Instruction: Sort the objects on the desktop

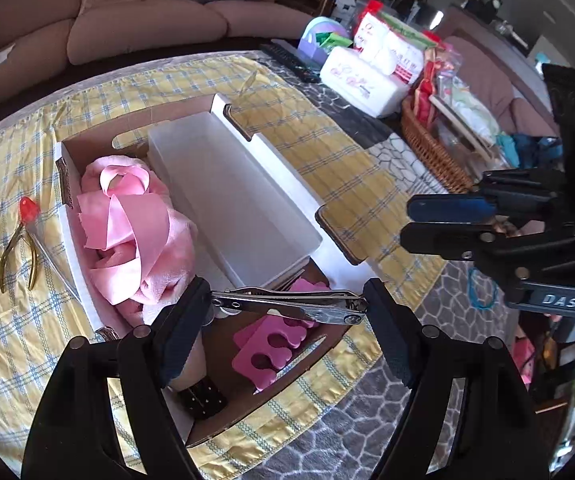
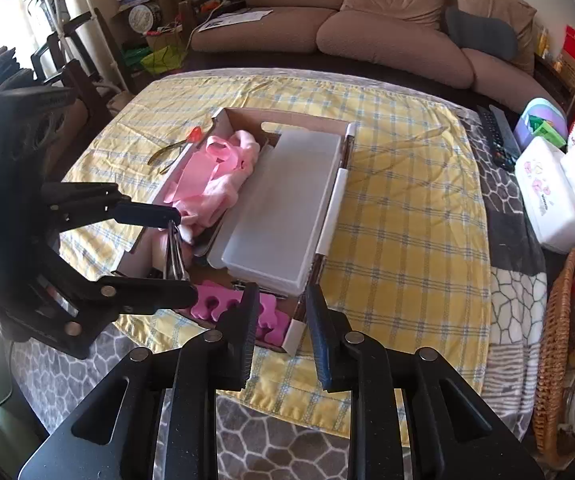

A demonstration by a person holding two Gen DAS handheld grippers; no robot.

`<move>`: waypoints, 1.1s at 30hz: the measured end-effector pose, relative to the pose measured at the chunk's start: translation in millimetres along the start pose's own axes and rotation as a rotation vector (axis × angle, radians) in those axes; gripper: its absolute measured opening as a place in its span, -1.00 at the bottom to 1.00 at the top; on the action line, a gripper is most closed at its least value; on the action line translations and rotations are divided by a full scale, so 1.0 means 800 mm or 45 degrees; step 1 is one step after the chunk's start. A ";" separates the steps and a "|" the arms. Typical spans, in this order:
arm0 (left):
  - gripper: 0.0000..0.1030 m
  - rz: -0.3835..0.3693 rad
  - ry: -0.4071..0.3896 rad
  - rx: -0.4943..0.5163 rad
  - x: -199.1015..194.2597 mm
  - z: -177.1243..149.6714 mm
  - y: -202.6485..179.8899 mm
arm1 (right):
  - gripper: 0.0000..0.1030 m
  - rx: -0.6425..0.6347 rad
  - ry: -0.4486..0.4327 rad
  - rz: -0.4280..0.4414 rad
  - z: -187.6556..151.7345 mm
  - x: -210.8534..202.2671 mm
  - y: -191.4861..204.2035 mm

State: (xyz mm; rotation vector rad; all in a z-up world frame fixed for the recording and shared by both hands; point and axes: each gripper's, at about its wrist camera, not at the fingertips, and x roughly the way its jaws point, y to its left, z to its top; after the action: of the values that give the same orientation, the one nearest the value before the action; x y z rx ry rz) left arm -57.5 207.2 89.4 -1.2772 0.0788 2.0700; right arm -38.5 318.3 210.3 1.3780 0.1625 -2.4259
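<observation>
Over the near end of the cardboard box (image 1: 72, 152), the left gripper (image 1: 287, 308) holds a chrome nail clipper (image 1: 287, 304) lengthwise, one end against each pad, so its jaws stand wide with the clipper spanning the whole gap. Below the clipper, in the box's near compartment, lie pink foam toe separators (image 1: 271, 344), and a black studded item (image 1: 203, 398) sits at the box's near corner. Beside them a frosted plastic bin (image 1: 239, 204) fills the right half of the box, while a pink towel with a satin ribbon (image 1: 135, 236) is bundled in the left half. Outside the box on the yellow plaid tablecloth (image 1: 15, 340) rest gold cuticle nippers (image 1: 17, 258) with a red tip cover, just beside the box wall. In the right wrist view the right gripper (image 2: 279, 334) hovers near the box's near corner with its jaws narrowly parted and nothing between them; the left wrist view shows the same gripper (image 1: 407, 220) from the side, well apart from the clipper. At the table's far right stand a wicker basket (image 2: 555, 344), a white tissue pack (image 2: 547, 200) and a remote control (image 2: 495, 136), and a brown sofa (image 2: 367, 20) runs behind the table.
</observation>
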 end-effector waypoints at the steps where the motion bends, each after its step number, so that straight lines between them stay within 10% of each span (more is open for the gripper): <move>1: 0.48 0.032 -0.004 -0.006 0.005 -0.002 -0.004 | -0.53 0.014 -0.012 0.002 -0.001 -0.005 -0.001; 12: 0.52 0.061 0.025 -0.330 0.033 -0.004 0.023 | -0.50 0.043 -0.020 0.018 -0.013 0.002 0.001; 25: 0.82 0.007 -0.080 -0.378 -0.050 0.006 0.056 | -0.34 0.016 -0.017 0.025 -0.004 0.011 0.032; 33: 1.00 0.136 -0.118 -0.326 -0.110 -0.011 0.125 | 0.32 -0.008 -0.047 0.041 0.020 0.017 0.073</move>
State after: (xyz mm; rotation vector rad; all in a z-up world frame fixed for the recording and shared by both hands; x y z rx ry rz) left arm -84.6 82.1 126.1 -1.3494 -0.1684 2.2844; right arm -37.0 256.6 211.4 1.3217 0.1379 -2.4210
